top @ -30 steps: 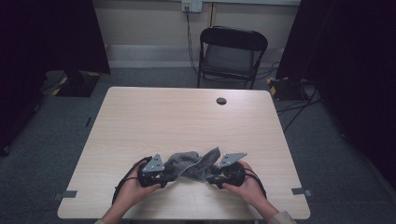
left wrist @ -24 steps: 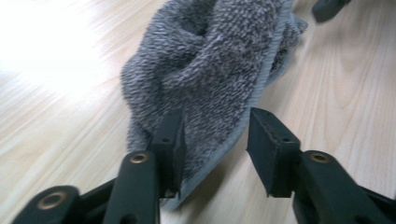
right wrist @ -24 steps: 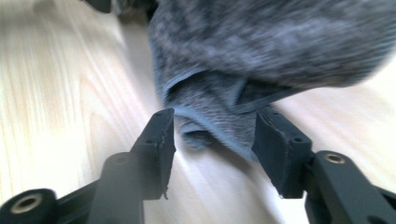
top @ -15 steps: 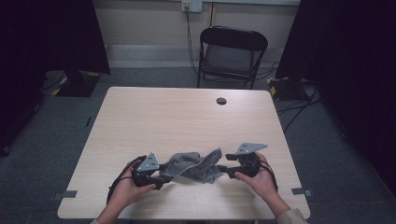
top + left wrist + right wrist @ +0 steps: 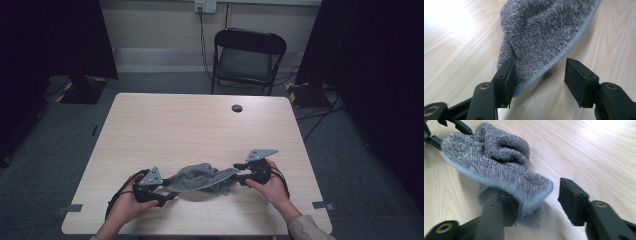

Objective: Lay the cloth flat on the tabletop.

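Note:
A crumpled grey towel [image 5: 202, 177] lies on the table near its front edge, between my two grippers. My left gripper [image 5: 169, 194] points at the towel's left end. In the left gripper view the towel [image 5: 544, 30] rests against one pad while the other pad stands apart, and the left gripper [image 5: 539, 75] has just been opening. My right gripper [image 5: 238, 172] is at the towel's right end. In the right gripper view a fold of towel [image 5: 494, 157] drapes over one jaw, and the right gripper [image 5: 537, 192], just closing, has a gap at its other pad.
The light wooden table [image 5: 200, 125] has a round cable hole [image 5: 237, 108] near its far edge. A black folding chair [image 5: 247, 55] stands behind it. A cable trails from the left gripper toward the table's front edge. Dark curtains flank the room.
Both hands have moved apart, the left to the left, the right to the right and slightly up. The towel, earlier bunched up between them, now lies lower and stretched out.

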A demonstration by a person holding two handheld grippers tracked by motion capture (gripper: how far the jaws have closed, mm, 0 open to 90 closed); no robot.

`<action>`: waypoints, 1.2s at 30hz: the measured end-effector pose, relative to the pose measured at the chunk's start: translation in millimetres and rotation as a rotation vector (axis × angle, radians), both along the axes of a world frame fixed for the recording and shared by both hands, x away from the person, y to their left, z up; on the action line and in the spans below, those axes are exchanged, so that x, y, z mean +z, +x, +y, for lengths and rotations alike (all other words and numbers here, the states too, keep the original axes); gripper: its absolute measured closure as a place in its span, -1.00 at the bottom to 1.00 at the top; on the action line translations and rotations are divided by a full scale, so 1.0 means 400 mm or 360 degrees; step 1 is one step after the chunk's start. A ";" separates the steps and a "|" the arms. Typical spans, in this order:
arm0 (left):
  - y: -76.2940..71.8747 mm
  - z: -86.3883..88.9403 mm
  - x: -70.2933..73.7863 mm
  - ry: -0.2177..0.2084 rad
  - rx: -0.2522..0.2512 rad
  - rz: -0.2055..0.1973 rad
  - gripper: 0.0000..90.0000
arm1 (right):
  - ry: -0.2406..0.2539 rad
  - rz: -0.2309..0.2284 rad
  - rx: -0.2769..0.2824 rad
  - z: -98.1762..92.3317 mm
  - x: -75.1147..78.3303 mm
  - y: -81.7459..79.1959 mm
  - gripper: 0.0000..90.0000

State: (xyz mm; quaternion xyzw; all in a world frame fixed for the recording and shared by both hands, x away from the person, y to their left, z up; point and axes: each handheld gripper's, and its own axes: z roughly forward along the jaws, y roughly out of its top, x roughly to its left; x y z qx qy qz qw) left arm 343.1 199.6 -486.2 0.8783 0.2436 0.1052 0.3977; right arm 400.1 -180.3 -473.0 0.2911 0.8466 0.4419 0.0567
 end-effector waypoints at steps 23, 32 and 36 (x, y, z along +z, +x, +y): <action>0.013 -0.058 0.064 -0.0133 0.0005 0.0127 0.97 | 0.0009 0.0128 0.0129 0.009 0.039 -0.038 0.89; 0.022 -0.067 0.108 -0.0194 -0.0003 0.0137 0.97 | 0.0006 0.0165 0.0105 -0.016 0.081 -0.033 0.89; 0.023 -0.076 0.129 -0.0213 0.0002 0.0137 0.97 | -0.0001 0.0166 0.0097 -0.021 0.098 -0.033 0.89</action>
